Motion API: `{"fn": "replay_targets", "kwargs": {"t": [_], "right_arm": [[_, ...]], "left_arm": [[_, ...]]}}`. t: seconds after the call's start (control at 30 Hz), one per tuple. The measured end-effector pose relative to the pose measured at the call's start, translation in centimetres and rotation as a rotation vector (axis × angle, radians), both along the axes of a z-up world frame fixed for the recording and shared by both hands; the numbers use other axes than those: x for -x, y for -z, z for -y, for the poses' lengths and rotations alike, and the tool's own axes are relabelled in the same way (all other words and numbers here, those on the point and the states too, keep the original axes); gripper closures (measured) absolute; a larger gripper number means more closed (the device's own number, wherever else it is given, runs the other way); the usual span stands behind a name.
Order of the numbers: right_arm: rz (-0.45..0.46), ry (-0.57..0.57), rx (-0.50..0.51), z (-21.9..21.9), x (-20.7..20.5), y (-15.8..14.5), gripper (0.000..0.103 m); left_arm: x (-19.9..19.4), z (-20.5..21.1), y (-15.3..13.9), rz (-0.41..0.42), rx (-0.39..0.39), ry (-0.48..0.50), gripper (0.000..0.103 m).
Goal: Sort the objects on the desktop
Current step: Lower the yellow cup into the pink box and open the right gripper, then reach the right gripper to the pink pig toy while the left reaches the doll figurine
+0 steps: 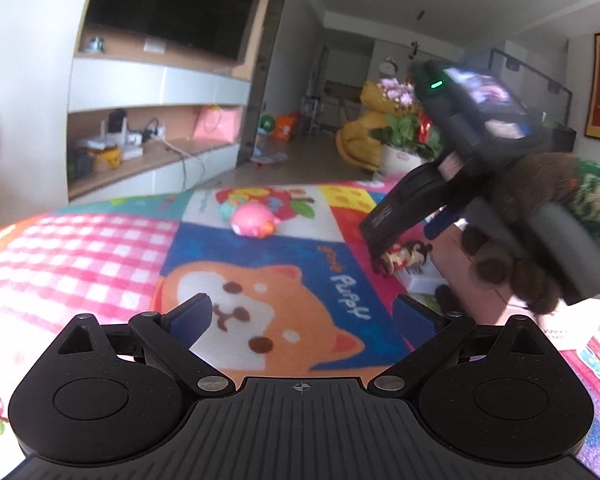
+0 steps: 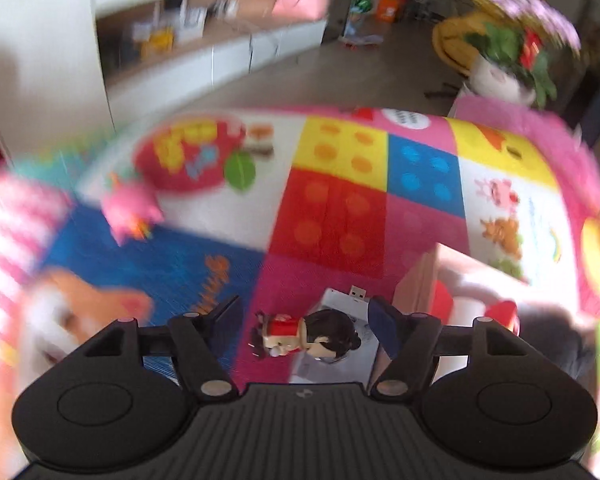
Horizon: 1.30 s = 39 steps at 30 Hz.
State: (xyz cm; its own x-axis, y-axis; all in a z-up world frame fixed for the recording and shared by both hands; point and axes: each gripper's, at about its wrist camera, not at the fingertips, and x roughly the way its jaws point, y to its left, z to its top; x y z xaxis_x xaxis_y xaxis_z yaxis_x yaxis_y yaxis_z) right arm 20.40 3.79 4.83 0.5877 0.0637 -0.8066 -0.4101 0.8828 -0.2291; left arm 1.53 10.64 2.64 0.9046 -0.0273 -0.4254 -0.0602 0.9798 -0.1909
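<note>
A small figurine (image 2: pixel 306 334) with dark hair and a red top lies between the fingers of my right gripper (image 2: pixel 304 326), which is open around it with gaps on both sides. The figurine rests over a white card (image 2: pixel 340 304) with a USB stick (image 2: pixel 358 292) at its far end. In the left wrist view the right gripper (image 1: pixel 384 258) hangs over the same figurine (image 1: pixel 406 256). My left gripper (image 1: pixel 302 320) is open and empty above the puppy picture on the colourful mat (image 1: pixel 100 256). A pink round toy (image 1: pixel 254 220) lies on the mat farther away, and shows blurred in the right wrist view (image 2: pixel 130 208).
A wooden box (image 2: pixel 420 284) with red and white items inside stands right of the figurine. A potted plant with purple flowers (image 1: pixel 404 128) stands beyond the mat's far right corner. White packets (image 1: pixel 596 336) lie at the right edge. Shelving and a TV line the far wall.
</note>
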Motion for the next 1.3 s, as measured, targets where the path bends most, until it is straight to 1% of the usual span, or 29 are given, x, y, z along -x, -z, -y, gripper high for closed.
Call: {"fn": "replay_targets", "kwargs": {"t": [0.03,0.1,0.13,0.2,0.27,0.3,0.33,0.37,0.4,0.43,0.5,0.57,0.63,0.73,0.8,0.9,0.93,1.0,1.03,1.07,1.1,1.17,1.23,1.3], "right_arm": [[0.0,-0.008,0.046,-0.5,-0.2,0.8,0.033],[-0.035,-0.004,0.089,-0.7,-0.7,1.8,0.034],[-0.052,0.006,0.096,-0.6,-0.9,2.1,0.039],[-0.048,0.006,0.084,-0.2,-0.4,2.0,0.039],[-0.049,0.0,0.068,0.2,0.6,1.0,0.039],[-0.071,-0.005,0.039,0.6,1.4,0.2,0.039],[-0.123,-0.02,-0.011,1.0,2.3,-0.9,0.039],[-0.192,-0.055,-0.086,1.4,3.2,-2.1,0.039],[-0.245,-0.094,-0.158,1.7,4.1,-3.3,0.037],[-0.257,-0.113,-0.212,1.8,4.7,-4.6,0.031],[-0.19,-0.134,-0.265,1.1,5.3,-6.7,0.029],[-0.133,-0.15,-0.27,-0.5,4.5,-7.1,0.026],[-0.104,-0.162,-0.237,-2.9,3.0,-5.9,0.022],[-0.065,-0.209,-0.177,-6.7,0.7,-3.2,0.022],[-0.049,-0.241,-0.156,-8.8,-0.4,-1.4,0.022],[-0.042,-0.27,-0.117,-11.0,-1.3,1.0,0.022],[-0.035,-0.281,-0.11,-11.7,-1.4,1.6,0.024],[-0.009,-0.317,-0.114,-12.6,-1.3,2.0,0.038],[-0.005,-0.33,-0.113,-13.0,-1.2,2.2,0.055],[-0.011,-0.333,-0.11,-13.3,-1.1,2.3,0.06],[-0.026,-0.326,-0.122,-13.2,-1.1,2.1,0.06],[-0.053,-0.297,-0.185,-12.1,-0.6,1.0,0.062],[-0.057,-0.288,-0.251,-10.0,0.8,-0.8,0.062],[-0.036,-0.287,-0.307,-6.9,3.0,-3.3,0.062]], "left_arm": [[-0.1,0.0,0.0,-0.01,0.001,0.009,0.003],[0.0,0.1,0.0,-0.018,0.004,0.03,0.003],[0.2,0.2,-0.1,-0.02,0.004,0.038,0.003],[0.5,0.3,-0.3,-0.028,0.005,0.06,0.002],[0.7,0.9,-0.4,-0.046,-0.003,0.106,0.002],[0.8,1.3,-0.4,-0.055,-0.014,0.134,0.002],[0.9,1.8,-0.4,-0.064,-0.025,0.163,0.002],[0.9,2.3,-0.3,-0.072,-0.033,0.19,0.002],[0.9,2.7,-0.2,-0.078,-0.04,0.212,0.002],[0.9,3.1,0.0,-0.085,-0.049,0.227,0.002],[0.9,3.4,0.4,-0.093,-0.054,0.234,0.002],[0.8,3.0,0.7,-0.099,-0.05,0.201,0.002],[0.6,2.0,0.6,-0.095,-0.04,0.145,0.002],[0.3,0.2,0.2,-0.092,-0.011,0.063,0.002],[-0.1,-0.5,0.4,-0.119,0.004,0.039,0.002],[-0.7,-0.9,1.0,-0.159,0.023,0.037,0.002],[-0.8,-1.0,1.2,-0.164,0.025,0.036,0.002],[-0.9,-1.2,1.2,-0.169,0.035,0.035,0.002],[-0.8,-1.2,1.2,-0.167,0.036,0.035,0.002],[-0.8,-1.1,1.2,-0.164,0.034,0.037,0.002],[-0.6,-1.0,1.1,-0.16,0.028,0.044,0.002],[-0.3,-0.4,1.0,-0.147,0.011,0.069,0.002],[0.1,0.4,0.9,-0.128,-0.01,0.11,0.002],[0.5,1.3,0.7,-0.097,-0.042,0.152,0.002]]}}
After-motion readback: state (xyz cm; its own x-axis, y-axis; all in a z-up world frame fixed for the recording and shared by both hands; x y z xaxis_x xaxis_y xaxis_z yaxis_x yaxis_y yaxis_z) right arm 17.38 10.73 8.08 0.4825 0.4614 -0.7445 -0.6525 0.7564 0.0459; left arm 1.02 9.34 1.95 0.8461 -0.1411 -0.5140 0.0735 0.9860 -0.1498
